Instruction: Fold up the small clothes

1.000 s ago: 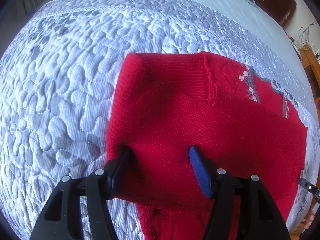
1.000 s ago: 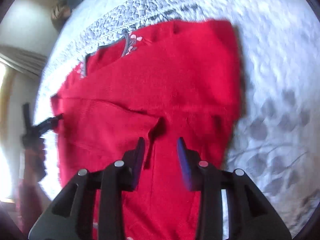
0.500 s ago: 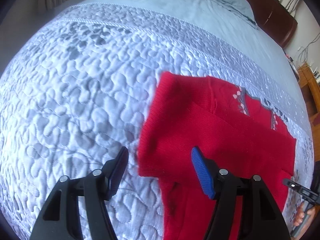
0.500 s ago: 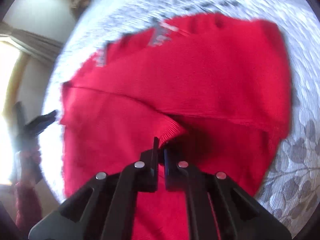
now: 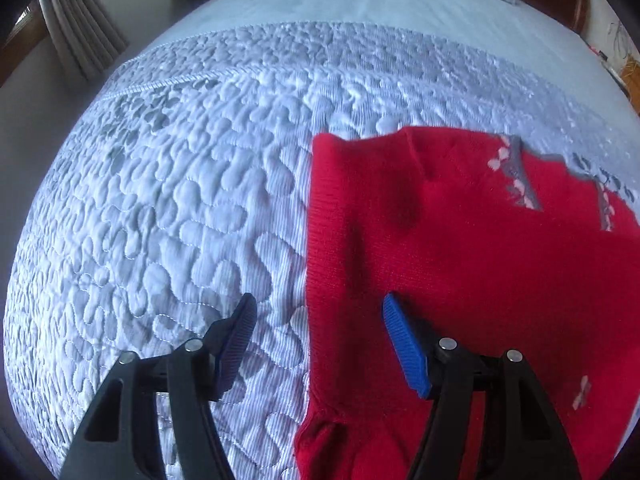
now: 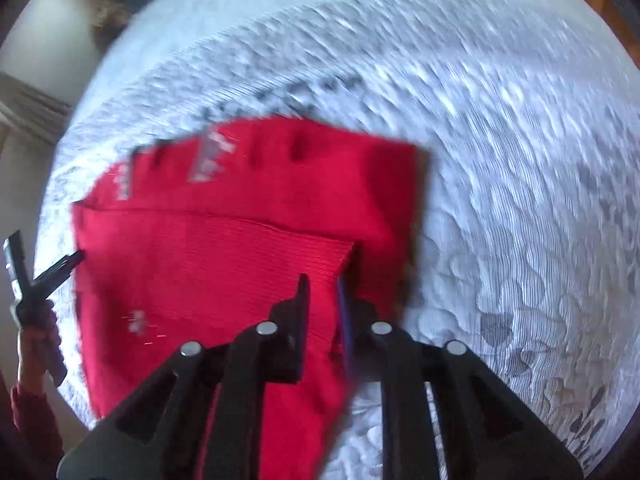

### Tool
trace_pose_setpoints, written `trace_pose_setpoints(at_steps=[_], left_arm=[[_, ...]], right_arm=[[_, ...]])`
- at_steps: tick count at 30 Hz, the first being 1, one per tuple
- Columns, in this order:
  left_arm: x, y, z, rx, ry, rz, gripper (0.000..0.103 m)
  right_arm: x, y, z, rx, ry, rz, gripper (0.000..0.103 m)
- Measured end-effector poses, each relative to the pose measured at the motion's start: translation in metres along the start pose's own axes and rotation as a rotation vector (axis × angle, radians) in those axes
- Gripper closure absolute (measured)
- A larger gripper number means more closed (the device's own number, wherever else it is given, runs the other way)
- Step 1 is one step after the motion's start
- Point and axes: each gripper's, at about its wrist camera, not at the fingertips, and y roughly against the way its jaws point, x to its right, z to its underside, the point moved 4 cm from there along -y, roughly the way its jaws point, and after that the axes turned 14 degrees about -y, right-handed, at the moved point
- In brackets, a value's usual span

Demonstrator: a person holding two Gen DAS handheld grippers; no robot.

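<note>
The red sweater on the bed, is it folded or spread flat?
Partly folded: the red sweater has a ribbed sleeve laid across its body.

One red knitted sweater [image 5: 460, 264] is seen, laid on one quilted bedspread [image 5: 192, 208]. Two grippers are counted: the left gripper [image 5: 320, 340] and the right gripper [image 6: 324, 300].
</note>
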Motion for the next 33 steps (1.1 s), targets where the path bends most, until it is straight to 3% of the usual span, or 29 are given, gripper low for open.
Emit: trace_pose_setpoints(at_steps=[4, 6, 8, 9, 15, 18, 20, 24, 28, 33], left_arm=[[-0.005, -0.003, -0.003, 0.018, 0.018, 0.007, 0.030], [-0.006, -0.007, -0.005, 0.009, 0.022, 0.009, 0.028], [-0.007, -0.013, -0.004, 0.001, 0.033, 0.017, 0.027], [-0.008, -0.015, -0.004, -0.001, 0.036, 0.015, 0.026], [-0.003, -0.017, -0.002, 0.004, 0.019, -0.029, 0.022], [-0.003, -0.001, 0.011, -0.010, 0.025, -0.002, 0.023], [0.003, 0.016, 0.032, -0.025, -0.004, 0.039, 0.024], [0.016, 0.062, 0.108, -0.022, -0.111, 0.093, 0.024], [0.024, 0.091, 0.189, -0.033, -0.116, 0.168, 0.023], [0.036, 0.116, 0.255, -0.015, -0.156, 0.134, 0.022]], right_arm=[[0.019, -0.010, 0.009, -0.036, -0.073, -0.149, 0.059], [0.019, -0.013, 0.014, -0.041, -0.055, -0.144, 0.063], [0.016, -0.019, 0.017, -0.035, -0.018, -0.091, 0.079], [0.014, -0.021, 0.017, -0.027, -0.010, -0.054, 0.081], [0.010, -0.029, 0.018, 0.009, -0.020, 0.021, 0.083], [0.006, -0.013, 0.029, 0.065, -0.004, 0.017, 0.071], [0.012, 0.007, 0.054, 0.077, -0.017, -0.026, 0.054], [0.022, 0.028, 0.137, 0.046, 0.030, -0.047, 0.055], [0.050, 0.042, 0.239, -0.012, 0.013, -0.088, 0.054], [0.075, 0.064, 0.316, -0.005, -0.008, -0.072, 0.051]])
